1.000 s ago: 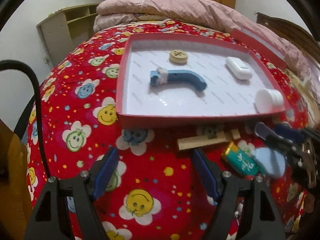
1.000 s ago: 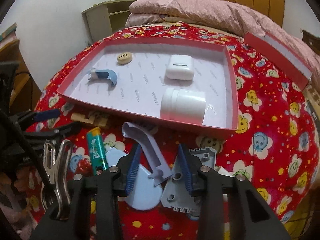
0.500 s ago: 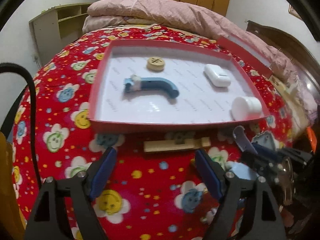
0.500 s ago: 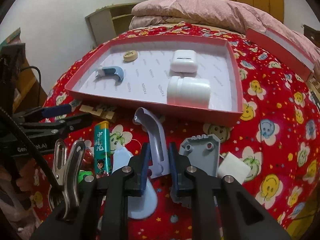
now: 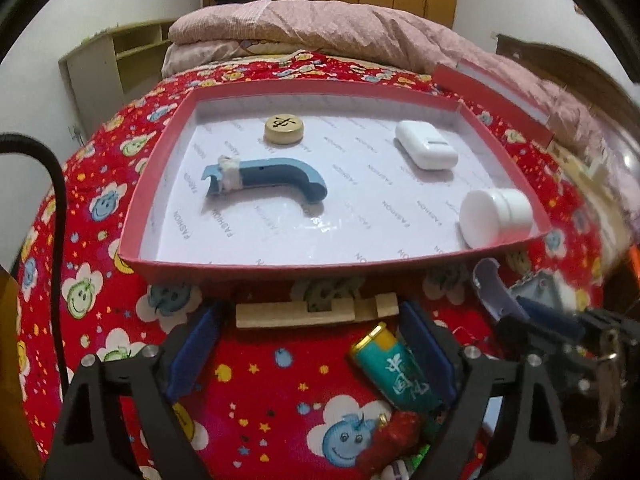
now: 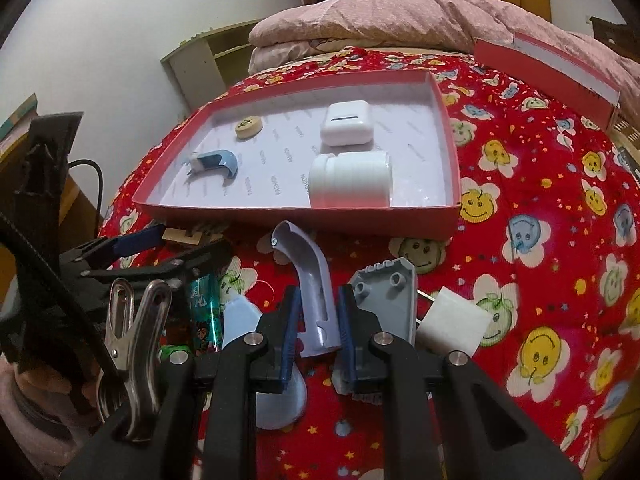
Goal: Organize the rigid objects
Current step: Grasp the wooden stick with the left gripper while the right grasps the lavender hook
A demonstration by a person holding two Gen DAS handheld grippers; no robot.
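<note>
A red tray [image 5: 256, 270] [image 6: 256, 216] on the red smiley cloth holds a blue curved piece [image 5: 272, 178], a wooden chess disc [image 5: 284, 130], a white earbud case [image 5: 426, 144] and a white jar [image 5: 494, 216]. My right gripper [image 6: 320, 316] is shut on a lavender curved plastic piece [image 6: 314, 280], which also shows in the left wrist view [image 5: 494, 294], in front of the tray. My left gripper [image 5: 310, 342] is open low over the cloth, with a wooden block [image 5: 304, 314] between its fingertips and a green lighter [image 5: 394, 370] beside its right finger.
A grey plastic plate [image 6: 388, 296], a white cube [image 6: 454, 322], a light blue teardrop piece [image 6: 256, 344] and a metal clip [image 6: 132, 320] lie near my right gripper. The tray's lid [image 6: 548, 62] stands at the back right. A pink quilt [image 5: 320, 28] lies behind.
My right gripper has closed on the lavender piece. My left gripper has come forward and down until the wooden block sits between its fingertips and the lighter beside its right finger.
</note>
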